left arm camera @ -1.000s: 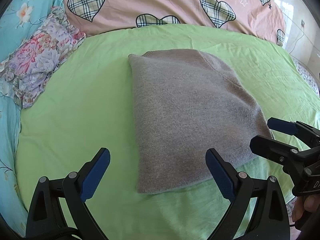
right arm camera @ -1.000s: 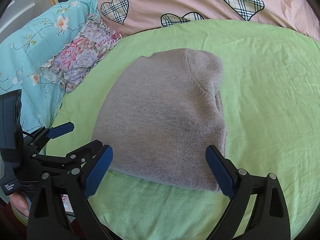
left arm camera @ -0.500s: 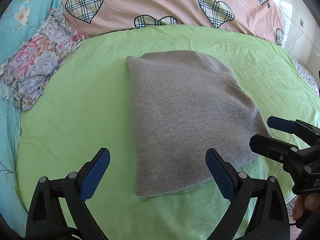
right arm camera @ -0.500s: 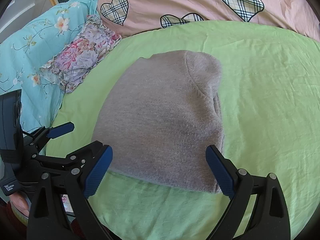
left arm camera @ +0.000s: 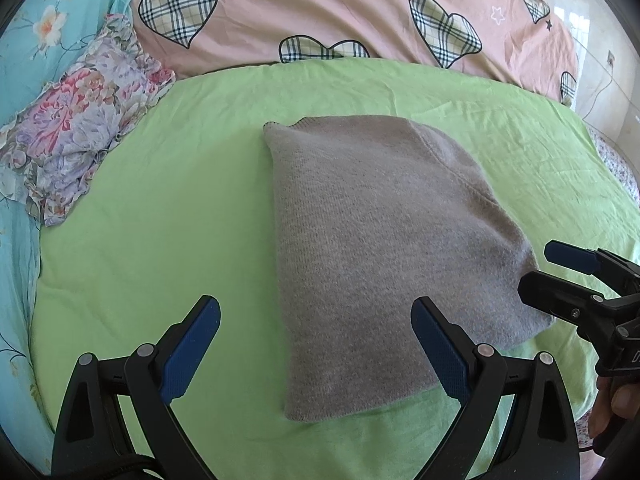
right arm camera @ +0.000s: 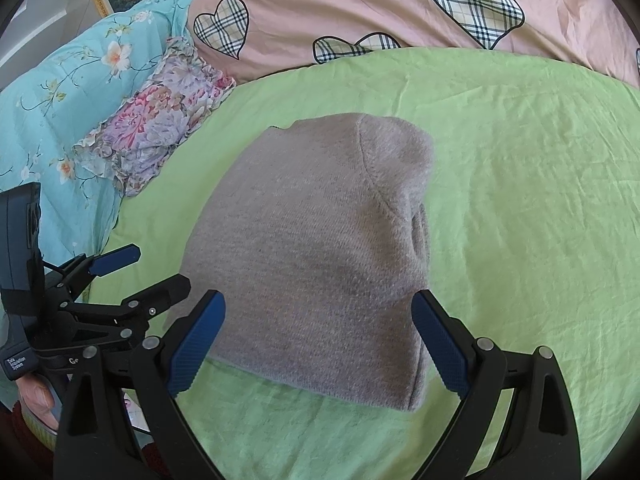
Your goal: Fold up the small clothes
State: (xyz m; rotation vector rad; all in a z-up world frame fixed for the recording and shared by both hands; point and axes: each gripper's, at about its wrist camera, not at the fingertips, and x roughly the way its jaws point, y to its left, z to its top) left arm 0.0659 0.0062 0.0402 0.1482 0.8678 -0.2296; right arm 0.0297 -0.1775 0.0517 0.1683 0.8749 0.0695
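Observation:
A grey knit garment (left arm camera: 380, 248) lies folded flat in a compact block on the green sheet (left arm camera: 160, 240); it also shows in the right wrist view (right arm camera: 320, 256). My left gripper (left arm camera: 316, 344) is open and empty, held above the garment's near left corner. My right gripper (right arm camera: 320, 340) is open and empty above the garment's near edge. Each gripper shows in the other's view, the right one (left arm camera: 560, 276) at the garment's right, the left one (right arm camera: 136, 272) at its left, both open.
A pink quilt with plaid hearts (left arm camera: 340, 12) lies along the back. A floral pillow (left arm camera: 76, 132) and turquoise floral bedding (right arm camera: 60, 92) lie at the left. The bed's edge and floor (left arm camera: 604, 64) are at the far right.
Both grippers have drawn back a little from the garment, which now looks slightly farther away. The garment has not moved and both grippers stay open.

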